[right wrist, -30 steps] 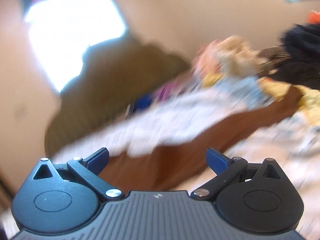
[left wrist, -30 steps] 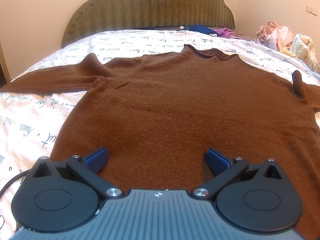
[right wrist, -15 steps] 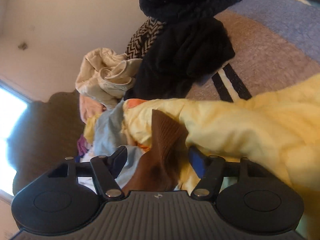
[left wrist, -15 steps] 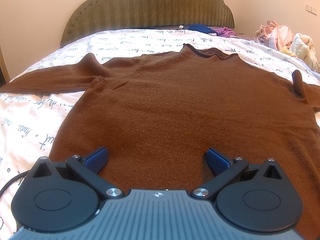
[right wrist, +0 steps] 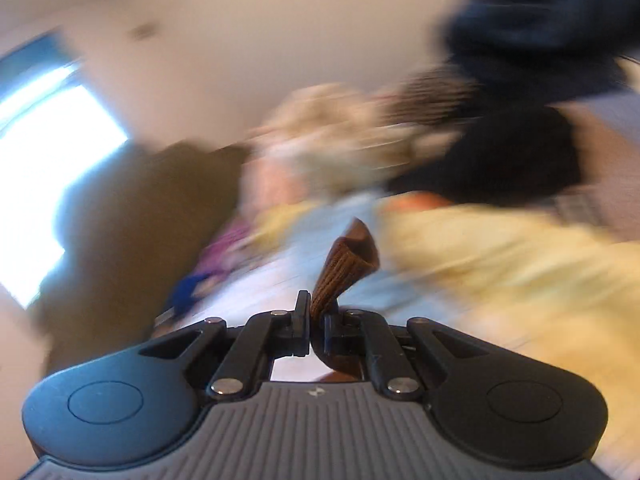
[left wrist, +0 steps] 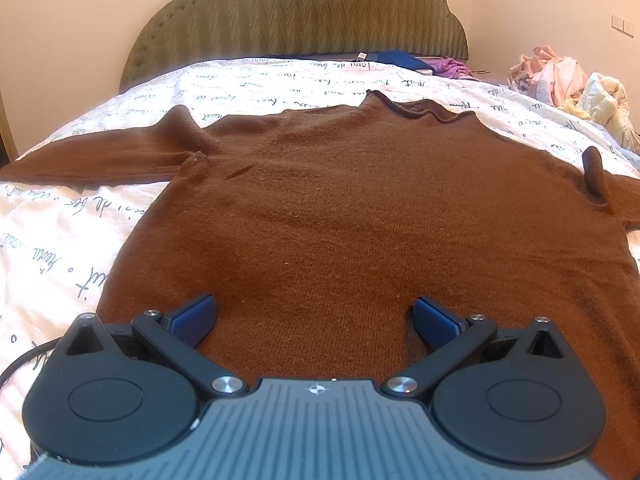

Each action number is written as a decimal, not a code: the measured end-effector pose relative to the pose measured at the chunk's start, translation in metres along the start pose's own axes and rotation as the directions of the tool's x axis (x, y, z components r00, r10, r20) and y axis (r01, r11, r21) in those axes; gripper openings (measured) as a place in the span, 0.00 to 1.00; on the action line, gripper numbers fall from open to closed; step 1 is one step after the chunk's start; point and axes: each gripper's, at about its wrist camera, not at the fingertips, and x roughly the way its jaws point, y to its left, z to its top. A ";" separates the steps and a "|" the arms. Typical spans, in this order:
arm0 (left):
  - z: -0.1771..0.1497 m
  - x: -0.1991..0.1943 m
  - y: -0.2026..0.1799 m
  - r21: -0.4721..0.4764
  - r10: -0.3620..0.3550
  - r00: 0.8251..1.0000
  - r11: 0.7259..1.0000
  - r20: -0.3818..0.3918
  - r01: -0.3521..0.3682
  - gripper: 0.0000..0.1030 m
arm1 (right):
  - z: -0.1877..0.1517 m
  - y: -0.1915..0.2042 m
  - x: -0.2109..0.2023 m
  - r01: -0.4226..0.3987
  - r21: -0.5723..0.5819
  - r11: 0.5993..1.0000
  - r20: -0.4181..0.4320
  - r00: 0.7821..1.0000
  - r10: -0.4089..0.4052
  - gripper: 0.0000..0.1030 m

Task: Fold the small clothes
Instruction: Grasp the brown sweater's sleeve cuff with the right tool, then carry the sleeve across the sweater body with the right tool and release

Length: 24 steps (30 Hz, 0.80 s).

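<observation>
A brown knit sweater [left wrist: 352,208] lies flat, front up, on the bed, collar toward the headboard and left sleeve stretched out to the left. My left gripper [left wrist: 314,316] is open and rests low over the sweater's hem, pads apart, holding nothing. In the right wrist view my right gripper [right wrist: 317,326] is shut on the ribbed cuff of the sweater's right sleeve [right wrist: 345,266], which sticks up between the jaws. That view is motion-blurred.
A white duvet with script print [left wrist: 52,240] covers the bed below a green padded headboard [left wrist: 296,20]. A heap of pale clothes [left wrist: 568,80] lies at the far right. Yellow [right wrist: 500,264], dark [right wrist: 520,148] and beige garments pile beyond the right gripper.
My right gripper has closed on the brown sleeve cuff that lay between its open jaws and is swinging with it. The left gripper and the sweater body have not moved.
</observation>
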 end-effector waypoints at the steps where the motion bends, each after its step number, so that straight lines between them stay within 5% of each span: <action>1: 0.000 0.000 0.000 -0.002 -0.002 1.000 1.000 0.000 0.002 1.00 | -0.016 0.033 0.005 -0.068 -0.034 0.997 -0.035 0.997 0.067 0.05; 3: 0.000 0.000 0.002 -0.008 -0.007 1.000 1.000 0.002 0.007 1.00 | -0.055 0.096 0.021 -0.193 -0.075 0.978 -0.132 0.974 0.182 0.05; 6: 0.000 -0.002 0.004 -0.015 -0.014 1.000 1.000 0.005 0.014 1.00 | -0.128 0.174 0.057 -0.345 -0.048 0.937 -0.307 0.898 0.315 0.05; 10: 0.000 -0.003 0.006 -0.024 -0.023 1.000 0.999 0.008 0.023 1.00 | -0.218 0.236 0.099 -0.379 -0.001 0.925 -0.459 0.822 0.336 0.09; 12: 0.000 -0.003 0.007 -0.029 -0.029 1.000 0.999 0.010 0.029 1.00 | -0.242 0.249 0.113 -0.349 -0.032 0.937 -0.533 0.799 0.279 0.27; 14: 0.000 -0.004 0.009 -0.039 -0.038 0.999 0.998 0.014 0.039 1.00 | -0.249 0.242 0.104 -0.290 -0.045 0.956 -0.536 0.815 0.222 0.57; 18: -0.003 -0.007 0.029 -0.144 -0.174 0.983 0.973 0.067 0.182 1.00 | -0.227 0.187 0.051 -0.331 0.017 0.944 -0.408 0.859 0.309 0.63; 22: -0.004 -0.009 0.042 -0.244 -0.220 0.969 0.939 0.112 0.241 1.00 | -0.221 0.132 0.012 -0.229 -0.048 0.972 -0.340 0.919 0.200 0.65; 24: 0.002 -0.015 0.043 -0.277 -0.228 0.966 0.927 0.120 0.253 1.00 | -0.224 0.104 0.006 -0.180 -0.024 0.983 -0.335 0.928 0.162 0.65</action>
